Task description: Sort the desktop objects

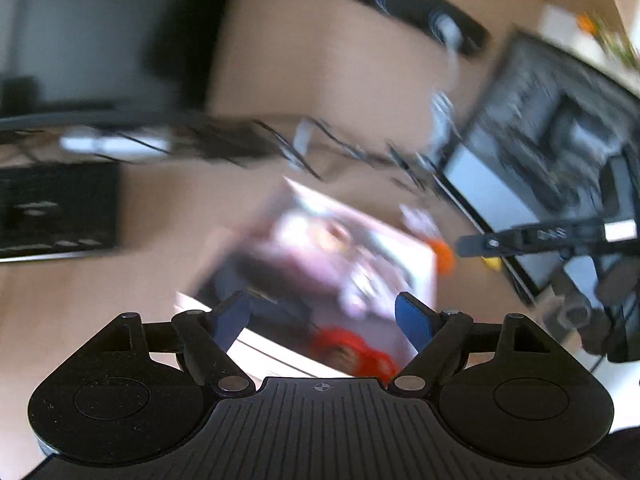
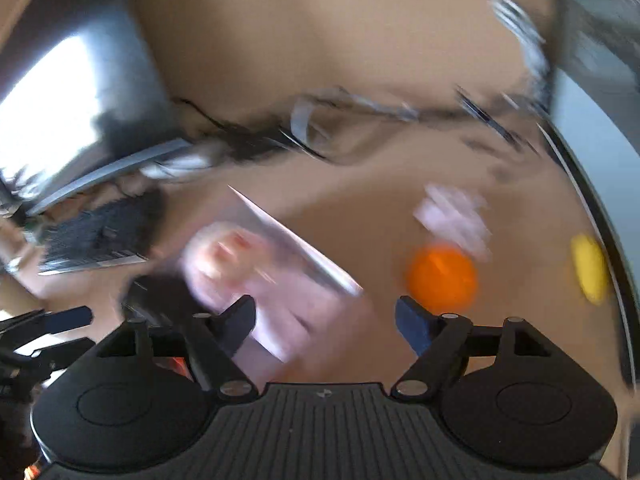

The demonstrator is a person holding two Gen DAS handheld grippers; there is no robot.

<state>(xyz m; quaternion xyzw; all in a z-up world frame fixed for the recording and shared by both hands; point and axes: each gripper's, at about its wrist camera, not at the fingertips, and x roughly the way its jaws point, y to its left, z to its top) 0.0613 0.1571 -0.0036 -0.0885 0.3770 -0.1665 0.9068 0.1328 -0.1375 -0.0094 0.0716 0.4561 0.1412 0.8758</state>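
Both grippers spread wide and empty over a blurred wooden counter [image 2: 360,40].

The left gripper [image 1: 326,320] hovers above a flat picture book [image 1: 320,256], its long axis running from lower left to upper right. The right gripper [image 2: 326,322] holds nothing; an orange ball [image 2: 442,276] lies just ahead of its right finger, a yellow object [image 2: 588,268] further right; motion blur hides finer detail.

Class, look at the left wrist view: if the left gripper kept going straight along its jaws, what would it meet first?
Most likely the magazine lying on the desk; the left gripper stands open right over it. Heavy blur leaves depth uncertain.
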